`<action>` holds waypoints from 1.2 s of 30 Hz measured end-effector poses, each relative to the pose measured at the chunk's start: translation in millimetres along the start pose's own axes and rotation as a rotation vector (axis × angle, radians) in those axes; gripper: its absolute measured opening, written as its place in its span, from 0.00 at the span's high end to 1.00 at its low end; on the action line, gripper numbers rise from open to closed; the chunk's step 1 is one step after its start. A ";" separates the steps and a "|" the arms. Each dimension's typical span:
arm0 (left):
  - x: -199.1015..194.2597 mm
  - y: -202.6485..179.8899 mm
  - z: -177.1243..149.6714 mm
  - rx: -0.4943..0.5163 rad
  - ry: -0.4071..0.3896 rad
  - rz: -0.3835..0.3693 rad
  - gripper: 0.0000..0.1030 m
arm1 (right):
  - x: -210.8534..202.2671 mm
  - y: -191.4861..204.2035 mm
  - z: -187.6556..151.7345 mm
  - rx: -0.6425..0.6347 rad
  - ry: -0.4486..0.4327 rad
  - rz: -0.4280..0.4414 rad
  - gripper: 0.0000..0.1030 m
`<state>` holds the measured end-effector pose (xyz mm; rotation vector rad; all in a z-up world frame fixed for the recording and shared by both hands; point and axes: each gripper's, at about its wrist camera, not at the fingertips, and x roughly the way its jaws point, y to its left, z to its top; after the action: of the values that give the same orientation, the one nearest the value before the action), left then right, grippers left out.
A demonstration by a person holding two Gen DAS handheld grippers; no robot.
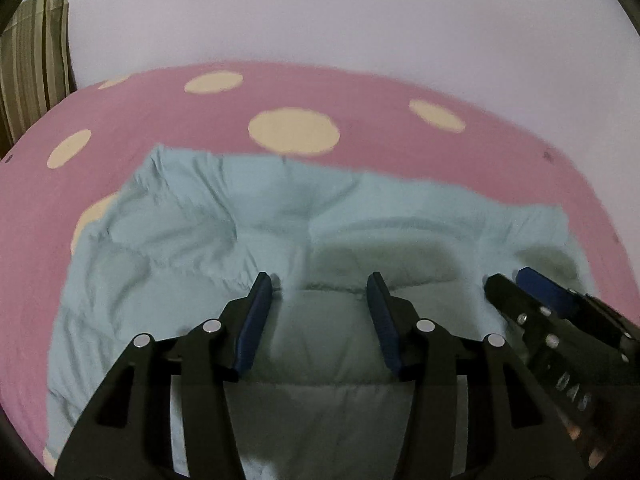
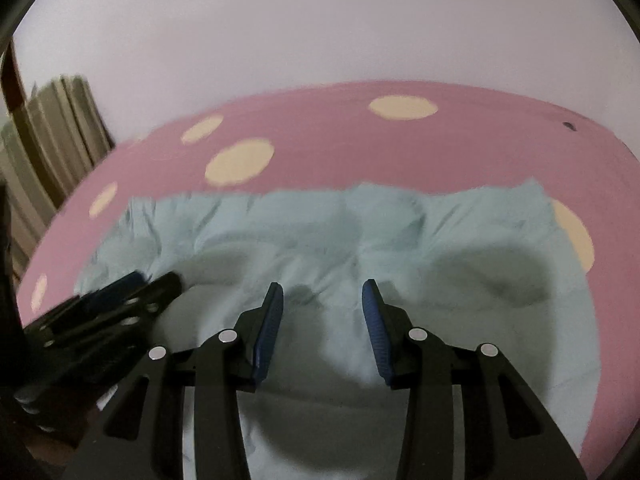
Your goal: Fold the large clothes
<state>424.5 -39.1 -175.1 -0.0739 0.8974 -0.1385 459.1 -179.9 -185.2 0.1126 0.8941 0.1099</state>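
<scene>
- Left wrist view: we see the left gripper (image 1: 320, 282) pointing downward over a light blue quilted garment (image 1: 224, 220). Its jaws stand partly apart, and we see no fabric pinched between the blue pads (image 1: 254, 320).
- We cannot tell whether the fingertips touch the cloth or hover just above it; a fold ridge of the garment lies between them.
- The garment lies spread and wrinkled on a pink bedsheet (image 1: 160, 112) printed with cream dots (image 1: 294, 131). Its far edge runs across the sheet just below the largest dot.
- The right gripper (image 1: 516, 284) enters at the lower right of this view, just beside the left one, over the same garment.
- A striped curtain (image 1: 34, 60) hangs at the upper left, and a plain pale wall (image 1: 360, 12) fills the background.
- Right wrist view: we see the right gripper (image 2: 323, 286) also angled down over the garment (image 2: 460, 232), jaws partly apart, with nothing clamped between the pads (image 2: 268, 328). Contact with the cloth cannot be determined.
- The left gripper (image 2: 156, 278) appears blurred at the lower left, near the garment's left edge.
- The bedsheet (image 2: 320, 128) borders the garment on the far, left and right sides in this view.
</scene>
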 end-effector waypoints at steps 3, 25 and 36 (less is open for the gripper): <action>17.3 -1.6 -8.1 0.018 0.025 0.018 0.51 | 22.9 1.6 -12.7 -0.027 0.031 -0.035 0.59; 0.2 50.9 -3.5 0.001 0.022 0.050 0.42 | -3.2 -54.6 -14.8 0.046 -0.018 -0.108 0.45; -49.4 153.4 -29.4 -0.239 0.015 0.031 0.23 | -65.4 -149.3 -41.5 0.306 -0.010 -0.001 0.31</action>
<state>384.7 119.8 -173.9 -0.2811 0.9264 -0.0021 393.2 -334.6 -182.1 0.3969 0.8961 -0.0296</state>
